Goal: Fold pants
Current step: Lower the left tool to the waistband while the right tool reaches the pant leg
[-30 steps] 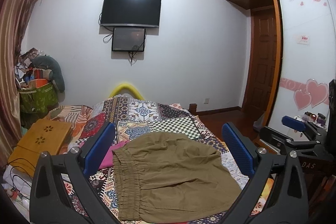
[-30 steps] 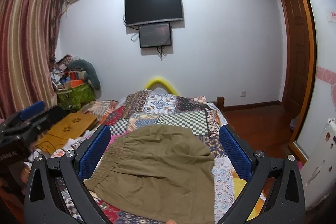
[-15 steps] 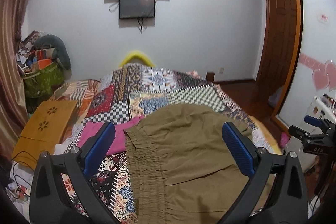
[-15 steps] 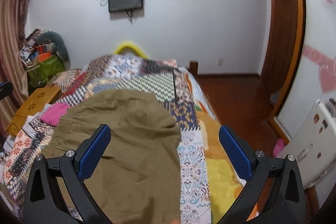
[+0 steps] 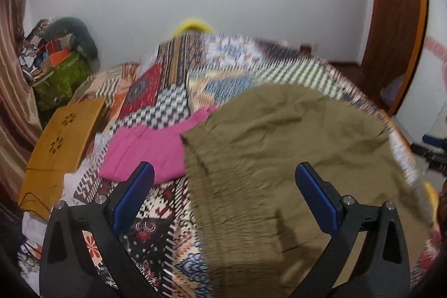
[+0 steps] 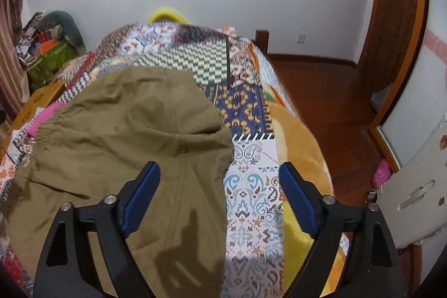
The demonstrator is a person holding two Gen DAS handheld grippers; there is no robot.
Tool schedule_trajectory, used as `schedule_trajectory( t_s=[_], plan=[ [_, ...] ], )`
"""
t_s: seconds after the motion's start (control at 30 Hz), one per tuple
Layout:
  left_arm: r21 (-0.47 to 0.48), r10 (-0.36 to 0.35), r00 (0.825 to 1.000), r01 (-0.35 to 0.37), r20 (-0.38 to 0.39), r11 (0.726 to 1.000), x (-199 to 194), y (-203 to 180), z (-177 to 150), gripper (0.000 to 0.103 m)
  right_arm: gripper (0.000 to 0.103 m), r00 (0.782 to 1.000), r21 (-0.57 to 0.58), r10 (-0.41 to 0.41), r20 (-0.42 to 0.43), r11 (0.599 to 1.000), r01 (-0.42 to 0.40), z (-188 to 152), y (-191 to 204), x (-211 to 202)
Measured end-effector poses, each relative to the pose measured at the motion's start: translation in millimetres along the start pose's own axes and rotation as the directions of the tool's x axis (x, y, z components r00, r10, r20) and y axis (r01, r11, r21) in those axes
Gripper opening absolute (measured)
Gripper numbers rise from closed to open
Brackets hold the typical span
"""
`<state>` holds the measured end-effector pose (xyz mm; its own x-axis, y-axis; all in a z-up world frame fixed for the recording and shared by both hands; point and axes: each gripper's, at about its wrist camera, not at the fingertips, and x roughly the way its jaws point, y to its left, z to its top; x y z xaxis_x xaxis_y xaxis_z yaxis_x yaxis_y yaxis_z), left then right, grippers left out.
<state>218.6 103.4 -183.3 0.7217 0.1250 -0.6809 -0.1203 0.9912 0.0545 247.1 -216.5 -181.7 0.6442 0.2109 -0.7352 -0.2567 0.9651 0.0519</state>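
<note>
Olive-brown pants (image 5: 293, 147) lie spread on the patterned bedspread (image 5: 167, 99), elastic waistband toward the left. My left gripper (image 5: 223, 186) hovers open above the waistband, its blue pads apart with nothing pressed between them. In the right wrist view the same pants (image 6: 125, 136) fill the left half. My right gripper (image 6: 219, 186) hangs over the pants' right edge, its jaws closing but still wide, with only cloth below them and no contact visible. The right gripper also shows at the far right edge of the left wrist view, small and dark.
A pink garment (image 5: 151, 144) lies left of the pants. A wooden lap table (image 5: 64, 136) sits at the bed's left side, and a pile of bags (image 5: 61, 66) stands in the corner. Wooden floor (image 6: 329, 108) and a white cabinet (image 6: 413, 186) lie right of the bed.
Both grippers have dropped toward the bed and tipped downward, so the pants now fill more of each view. The right gripper's pads stand a little closer together.
</note>
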Motion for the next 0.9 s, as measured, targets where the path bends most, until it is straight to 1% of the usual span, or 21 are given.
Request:
schedule_trajectory(
  t_s=[0.07,0.13,0.2,0.23,0.3,0.37,0.4,0.43,0.5,0.63,0.67,0.7,0.73,0.77,0.8,0.9],
  plan=[
    [0.005,-0.001,0.999,0.002,-0.037,1.0,12.1,4.5,-4.1,0.103,0.077,1.0,0.007,0.016,-0.026,1.0,-0.016,1.2,-2.7,13.2],
    [-0.002,-0.031,0.996,0.031,-0.085,1.0,26.4,8.3,-8.8,0.101,0.073,0.999,0.006,0.024,-0.047,1.0,-0.023,1.7,-3.8,23.6],
    [-0.018,-0.057,0.99,0.055,-0.132,0.998,39.3,12.5,-13.4,0.089,0.071,0.997,0.002,0.032,-0.065,0.999,-0.032,1.8,-3.1,33.3],
    [-0.022,-0.065,0.985,0.063,-0.159,0.998,44.5,13.3,-16.3,0.087,0.071,0.996,0.001,0.036,-0.076,0.999,-0.036,1.7,-2.5,37.9],
    [-0.033,-0.081,0.976,0.076,-0.201,0.997,55.1,15.1,-20.7,0.08,0.064,0.994,-0.001,0.048,-0.1,0.999,-0.049,0.4,-2.2,45.0],
    [-0.04,-0.095,0.97,0.089,-0.225,0.995,62.4,14.9,-23.5,0.076,0.058,0.99,-0.002,0.066,-0.126,0.998,-0.067,-0.3,-2.5,53.6],
    [-0.042,-0.103,0.967,0.096,-0.233,0.995,64.8,14.1,-25.2,0.072,0.057,0.988,-0.001,0.07,-0.136,0.997,-0.071,-1.7,-2.7,56.8],
    [-0.045,-0.115,0.964,0.107,-0.241,0.993,67.8,13.7,-26.1,0.07,0.057,0.987,0.0,0.075,-0.143,0.997,-0.075,-2.1,-3.1,59.9],
    [-0.05,-0.142,0.958,0.133,-0.249,0.99,72.6,12.4,-27.0,0.068,0.052,0.983,-0.001,0.086,-0.16,0.996,-0.087,-3.3,-1.7,65.2],
    [-0.055,-0.175,0.949,0.166,-0.264,0.985,81.2,11.4,-23.5,0.065,0.05,0.979,-0.011,0.096,-0.181,0.995,-0.099,-6.4,0.8,70.1],
    [-0.054,-0.185,0.946,0.177,-0.267,0.983,82.6,10.3,-23.0,0.061,0.049,0.979,-0.014,0.096,-0.182,0.995,-0.1,-5.8,1.0,70.3],
    [-0.049,-0.194,0.943,0.188,-0.271,0.981,83.6,9.0,-22.5,0.056,0.045,0.978,-0.018,0.097,-0.186,0.995,-0.102,-5.3,1.7,70.7],
    [-0.044,-0.2,0.941,0.195,-0.274,0.98,84.1,7.4,-22.2,0.054,0.041,0.976,-0.02,0.101,-0.191,0.994,-0.107,-5.4,1.9,70.9],
    [-0.037,-0.204,0.939,0.202,-0.276,0.979,85.0,6.4,-21.4,0.049,0.03,0.975,-0.023,0.102,-0.197,0.994,-0.109,-5.3,3.0,71.4],
    [-0.023,-0.2,0.94,0.201,-0.277,0.979,85.4,4.7,-21.1,0.049,0.023,0.973,-0.028,0.103,-0.204,0.993,-0.111,-6.0,3.6,72.2],
    [0.006,-0.187,0.942,0.196,-0.278,0.981,85.4,1.2,-19.7,0.046,0.015,0.974,-0.038,0.093,-0.207,0.994,-0.103,-8.5,6.1,70.3]
  ],
)
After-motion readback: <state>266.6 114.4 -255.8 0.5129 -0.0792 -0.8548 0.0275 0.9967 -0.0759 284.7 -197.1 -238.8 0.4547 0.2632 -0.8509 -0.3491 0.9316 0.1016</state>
